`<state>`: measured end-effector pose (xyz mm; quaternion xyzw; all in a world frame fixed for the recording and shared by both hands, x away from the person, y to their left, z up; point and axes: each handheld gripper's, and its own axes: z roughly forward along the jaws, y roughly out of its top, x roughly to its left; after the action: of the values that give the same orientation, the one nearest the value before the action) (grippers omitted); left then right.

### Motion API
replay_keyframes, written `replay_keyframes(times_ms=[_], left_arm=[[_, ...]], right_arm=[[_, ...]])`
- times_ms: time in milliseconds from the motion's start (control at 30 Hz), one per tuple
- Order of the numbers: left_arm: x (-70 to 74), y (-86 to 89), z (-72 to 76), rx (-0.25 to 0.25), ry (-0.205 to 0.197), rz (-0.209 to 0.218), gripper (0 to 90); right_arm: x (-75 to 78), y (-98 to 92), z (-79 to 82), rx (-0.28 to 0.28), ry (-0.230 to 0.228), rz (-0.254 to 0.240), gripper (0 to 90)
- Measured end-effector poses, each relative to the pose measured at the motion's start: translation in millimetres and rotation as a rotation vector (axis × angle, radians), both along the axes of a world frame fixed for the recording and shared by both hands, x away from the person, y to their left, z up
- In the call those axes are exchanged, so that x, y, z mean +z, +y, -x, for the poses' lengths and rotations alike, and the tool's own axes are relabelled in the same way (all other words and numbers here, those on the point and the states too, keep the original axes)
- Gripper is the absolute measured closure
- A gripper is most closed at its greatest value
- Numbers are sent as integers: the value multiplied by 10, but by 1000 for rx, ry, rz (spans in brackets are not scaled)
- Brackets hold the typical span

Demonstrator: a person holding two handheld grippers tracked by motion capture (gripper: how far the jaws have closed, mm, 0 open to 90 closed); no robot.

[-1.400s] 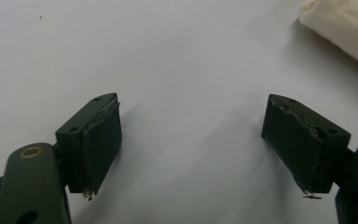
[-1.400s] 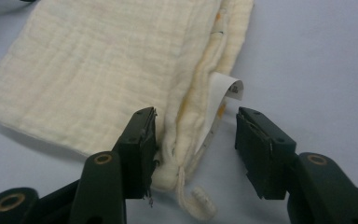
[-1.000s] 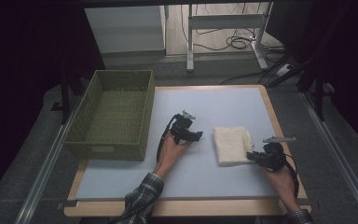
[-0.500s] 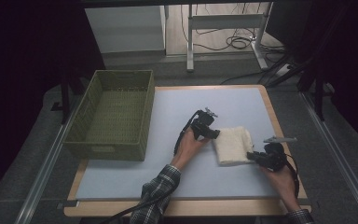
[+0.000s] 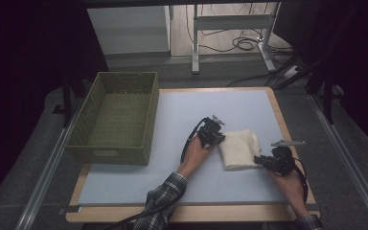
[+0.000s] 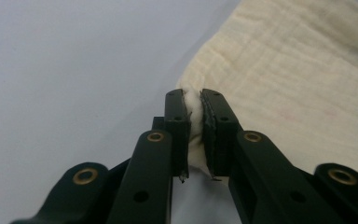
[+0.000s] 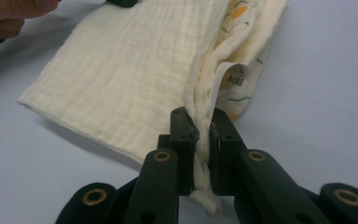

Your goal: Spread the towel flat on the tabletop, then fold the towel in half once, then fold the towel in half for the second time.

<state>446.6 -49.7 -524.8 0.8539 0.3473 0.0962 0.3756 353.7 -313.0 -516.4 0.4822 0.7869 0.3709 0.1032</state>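
A folded cream muslin cloth [image 5: 238, 149] lies on the right half of the desk [image 5: 124, 182], well apart from the green woven basket [image 5: 117, 115] at the desk's left edge. The left tongs [image 6: 194, 109] have just been closing and now pinch the cloth's corner, which bunches between the pads. The right tongs [image 7: 200, 128] are clamped on the cloth's layered edge at its opposite side. A white care label [image 7: 230, 79] curls out beside that edge; its print is too small to read. A yellow and blue printed pattern shows partly inside the fold, mostly hidden.
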Motion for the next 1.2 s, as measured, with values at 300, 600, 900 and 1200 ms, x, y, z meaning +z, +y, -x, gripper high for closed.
replay_keyframes(times_ms=[300,600,900,1200], left_arm=[[132,99,20,3,-31,19,829],[296,289,38,24,-48,23,826],[425,520,45,42,-53,18,822],[502,687,67,55,-52,7,820]], right_arm=[[135,28,42,35,-17,-29,824],[245,182,22,88,-32,-47,824],[355,387,-18,133,-50,-52,824],[396,512,-48,158,-53,-60,823]])
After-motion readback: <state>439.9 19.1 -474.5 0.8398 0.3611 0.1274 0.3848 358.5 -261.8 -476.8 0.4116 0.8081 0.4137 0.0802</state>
